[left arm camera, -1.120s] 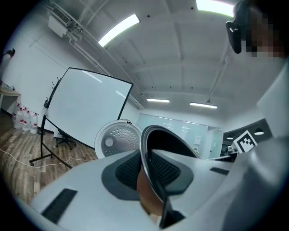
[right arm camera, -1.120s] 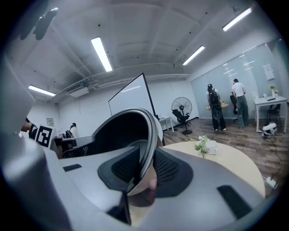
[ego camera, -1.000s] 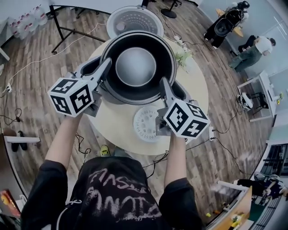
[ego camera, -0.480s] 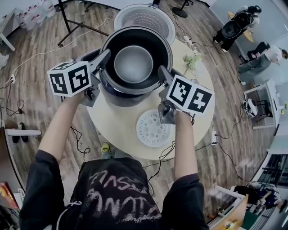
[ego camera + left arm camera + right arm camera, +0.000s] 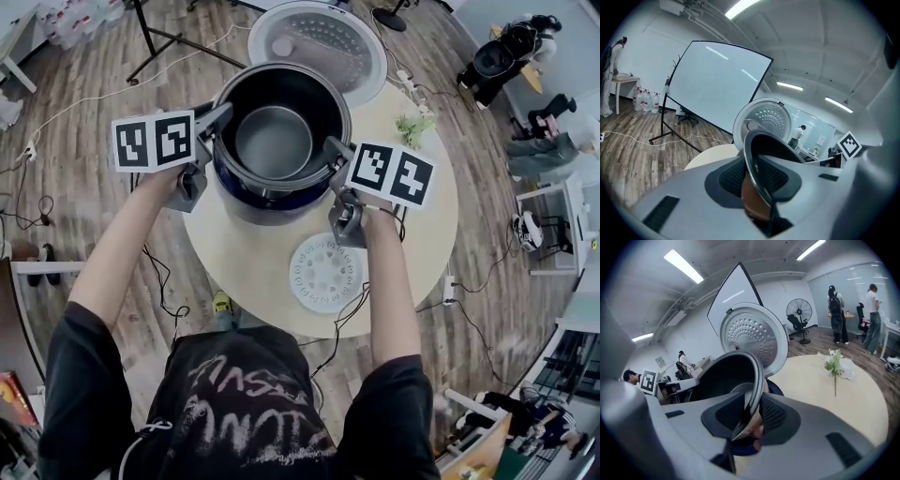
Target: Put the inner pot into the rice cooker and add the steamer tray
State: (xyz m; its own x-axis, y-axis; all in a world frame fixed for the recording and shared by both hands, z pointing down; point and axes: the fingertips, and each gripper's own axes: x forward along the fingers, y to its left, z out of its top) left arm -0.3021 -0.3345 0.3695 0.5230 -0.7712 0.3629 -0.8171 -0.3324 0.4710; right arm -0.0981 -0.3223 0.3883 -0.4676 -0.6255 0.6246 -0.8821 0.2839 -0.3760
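The dark inner pot (image 5: 277,141) hangs by its rim between both grippers, partly sunk in the blue-rimmed rice cooker (image 5: 251,202). My left gripper (image 5: 218,120) is shut on the left side of the rim, and the rim (image 5: 754,154) passes between its pads. On the rim's right side my right gripper (image 5: 334,154) is shut too, with the pot wall (image 5: 726,376) running past its jaws. The cooker's lid (image 5: 323,36) stands open behind. A white perforated steamer tray (image 5: 326,273) lies flat on the table in front of the cooker.
The round pale table (image 5: 412,216) carries a small flower vase (image 5: 411,127) at its right. Cables trail over the wood floor, and a stand's legs (image 5: 178,47) are at the back left. People stand far off at the right.
Both grippers have come down with the inner pot, which now sits lower inside the rice cooker body. The steamer tray has not moved.
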